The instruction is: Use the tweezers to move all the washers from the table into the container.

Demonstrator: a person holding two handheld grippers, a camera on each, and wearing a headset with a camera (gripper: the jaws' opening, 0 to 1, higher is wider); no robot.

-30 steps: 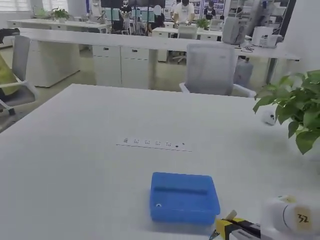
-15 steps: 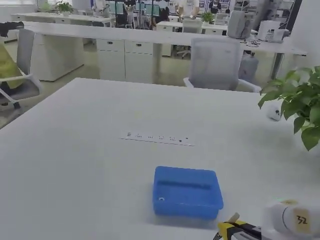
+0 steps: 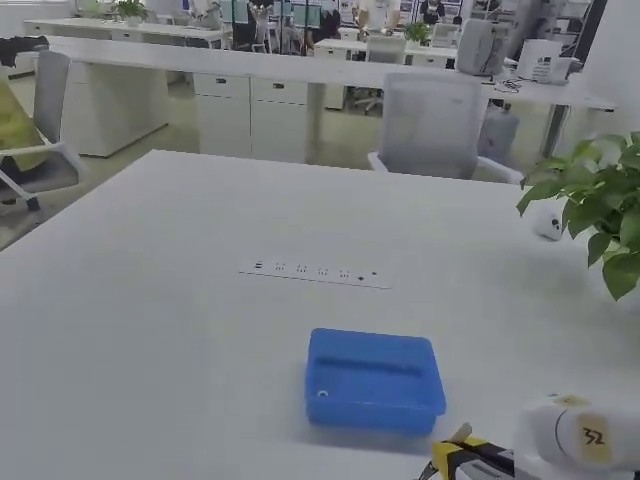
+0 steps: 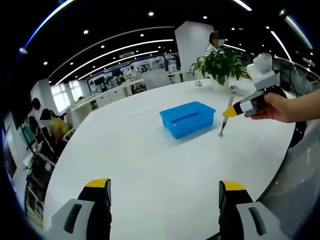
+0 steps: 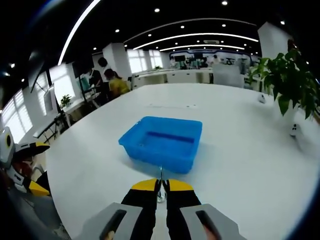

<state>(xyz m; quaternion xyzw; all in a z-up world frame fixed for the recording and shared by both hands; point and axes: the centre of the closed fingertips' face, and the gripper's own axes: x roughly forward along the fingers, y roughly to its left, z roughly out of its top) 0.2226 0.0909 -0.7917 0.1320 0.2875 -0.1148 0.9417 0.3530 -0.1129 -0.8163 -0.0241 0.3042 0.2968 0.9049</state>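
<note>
A blue container (image 3: 373, 380) stands on the white table (image 3: 150, 300), with one small washer (image 3: 321, 393) in its near left corner. My right gripper (image 5: 161, 186) is shut on thin metal tweezers (image 5: 161, 176), whose tips point at the container's (image 5: 162, 142) near wall. In the left gripper view a hand holds the right gripper (image 4: 252, 102) just right of the container (image 4: 187, 117), the tweezers (image 4: 222, 127) angled down to the table. My left gripper (image 4: 163, 187) is open and holds nothing, well back from the container. The right gripper (image 3: 470, 455) sits at the head view's bottom right.
A socket strip (image 3: 315, 272) is set into the table beyond the container. A potted plant (image 3: 595, 210) and a small white object (image 3: 546, 225) stand at the right. An office chair (image 3: 430, 125) is at the far edge. The left gripper (image 5: 20, 170) shows at the left.
The head camera has shifted a little, so the whole picture has slid. The container and the right gripper keep their places relative to each other.
</note>
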